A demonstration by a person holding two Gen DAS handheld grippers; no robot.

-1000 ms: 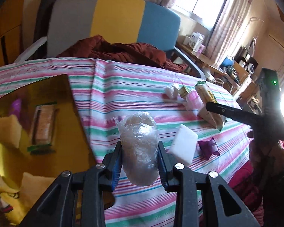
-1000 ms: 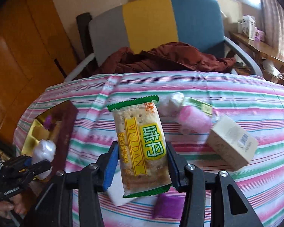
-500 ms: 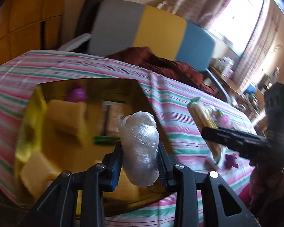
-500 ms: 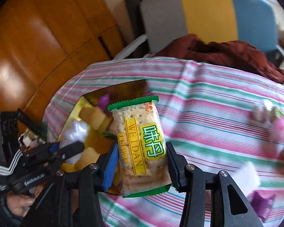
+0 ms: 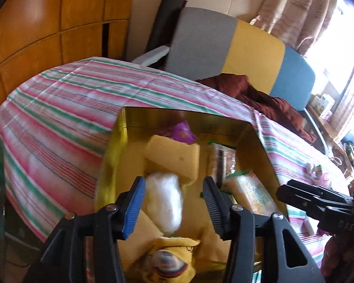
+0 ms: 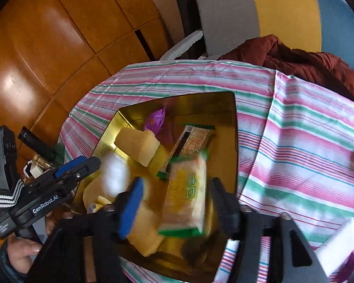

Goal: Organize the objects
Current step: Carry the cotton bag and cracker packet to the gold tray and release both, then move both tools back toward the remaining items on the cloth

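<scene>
My left gripper [image 5: 173, 184] hangs over the gold box [image 5: 188, 111] with its jaws opening. A white plastic-wrapped bundle [image 5: 165, 202] shows blurred between the fingers, free of the right pad. In the right wrist view my right gripper [image 6: 177, 184] is also opening above the gold box [image 6: 236, 141]. A green-edged cracker packet [image 6: 186, 193] sits blurred between its pads with a gap on each side. Inside the box lie yellow sponges [image 5: 174, 155], a purple packet [image 5: 183, 133] and another cracker packet [image 6: 193, 139]. The left gripper [image 6: 82, 167] appears at the left.
A striped tablecloth [image 5: 59, 118] covers the table. Behind it stands a grey, yellow and blue chair [image 5: 233, 40] with a maroon cloth [image 5: 259, 94] on it. A white block [image 6: 337, 243] lies right of the box. A person's hand [image 6: 23, 250] holds the left gripper.
Both grippers moved left from the open tablecloth to above the gold box. Their jaws have opened, letting go of the wrapped bundle and the cracker packet, which now blur downward.
</scene>
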